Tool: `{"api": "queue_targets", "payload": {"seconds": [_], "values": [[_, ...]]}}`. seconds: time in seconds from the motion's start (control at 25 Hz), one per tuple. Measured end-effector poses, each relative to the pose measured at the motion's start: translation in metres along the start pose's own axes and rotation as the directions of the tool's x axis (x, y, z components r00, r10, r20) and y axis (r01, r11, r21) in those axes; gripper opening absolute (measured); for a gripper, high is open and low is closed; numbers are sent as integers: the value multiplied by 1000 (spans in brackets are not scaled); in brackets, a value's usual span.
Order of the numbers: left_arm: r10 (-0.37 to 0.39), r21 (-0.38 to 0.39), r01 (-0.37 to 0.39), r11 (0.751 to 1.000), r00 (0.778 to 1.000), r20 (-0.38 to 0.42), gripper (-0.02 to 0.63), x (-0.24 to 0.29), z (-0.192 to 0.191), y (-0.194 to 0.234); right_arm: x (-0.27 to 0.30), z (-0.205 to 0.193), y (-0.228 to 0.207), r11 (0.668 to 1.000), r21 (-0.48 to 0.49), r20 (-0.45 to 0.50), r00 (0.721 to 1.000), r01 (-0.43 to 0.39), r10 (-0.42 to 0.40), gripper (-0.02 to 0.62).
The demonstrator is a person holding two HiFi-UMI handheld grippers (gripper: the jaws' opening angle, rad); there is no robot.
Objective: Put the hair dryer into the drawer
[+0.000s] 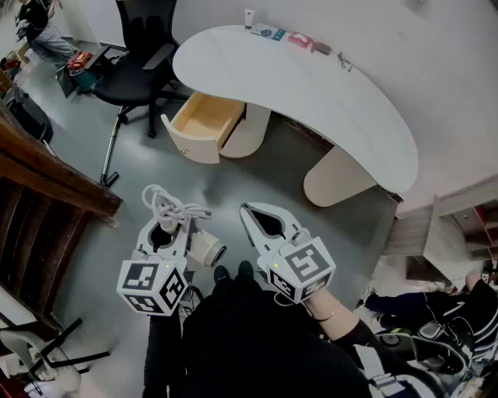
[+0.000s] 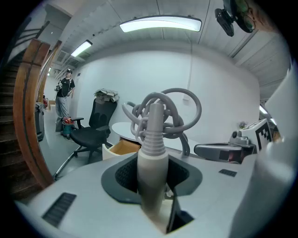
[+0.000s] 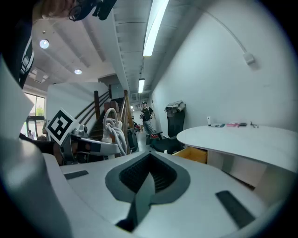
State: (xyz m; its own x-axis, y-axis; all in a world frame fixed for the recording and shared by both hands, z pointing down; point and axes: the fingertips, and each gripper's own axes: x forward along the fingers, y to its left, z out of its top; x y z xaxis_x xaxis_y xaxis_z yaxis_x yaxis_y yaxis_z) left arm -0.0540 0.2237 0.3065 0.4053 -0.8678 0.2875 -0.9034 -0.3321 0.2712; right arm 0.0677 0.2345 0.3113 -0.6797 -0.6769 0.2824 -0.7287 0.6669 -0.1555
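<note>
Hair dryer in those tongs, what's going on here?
A person holds tongs in each hand. The left tongs grip the hair dryer by its handle, with its cord bundled above. The right tongs are shut and empty. The drawer under the white desk ahead stands open, and the dryer is not in it yet.

No word, number or brand can be read in any view; the only printed signs are the black-and-white square markers [image 1: 144, 277] on the cube of the left gripper [image 1: 173, 225] and on that of the right gripper [image 1: 249, 210], and they bear block patterns, not letters; the flat packets [image 1: 268, 33] on the white desk [image 1: 311, 85] show blue and red print too small to make out; the small tube [image 1: 249, 17] beside them likewise.
</note>
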Motion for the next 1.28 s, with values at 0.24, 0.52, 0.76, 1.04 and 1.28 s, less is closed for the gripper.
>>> {"api": "queue_targets", "payload": {"seconds": [0.24,0.52,0.76,1.04,1.28], "values": [[4,-12,-4,1000,1000,2,137,5,-3,-4,-2,-2,-11,1000,9,0,1000,0,0,0],[3,-84,-3,996,1000,-8,137,7,-13,-9,-8,-13,-32,1000,25,-16,1000,8,-7,-2],[8,-97,-9,995,1000,-9,137,2,-11,-9,-12,-17,-41,999,26,-23,999,29,-29,-2],[29,-89,-26,996,999,26,137,-3,2,-4,-23,-10,-58,995,73,-2,998,68,-68,0],[45,-64,-41,997,997,55,137,-3,17,-3,-28,-3,-67,994,75,12,997,73,-74,-1]]}}
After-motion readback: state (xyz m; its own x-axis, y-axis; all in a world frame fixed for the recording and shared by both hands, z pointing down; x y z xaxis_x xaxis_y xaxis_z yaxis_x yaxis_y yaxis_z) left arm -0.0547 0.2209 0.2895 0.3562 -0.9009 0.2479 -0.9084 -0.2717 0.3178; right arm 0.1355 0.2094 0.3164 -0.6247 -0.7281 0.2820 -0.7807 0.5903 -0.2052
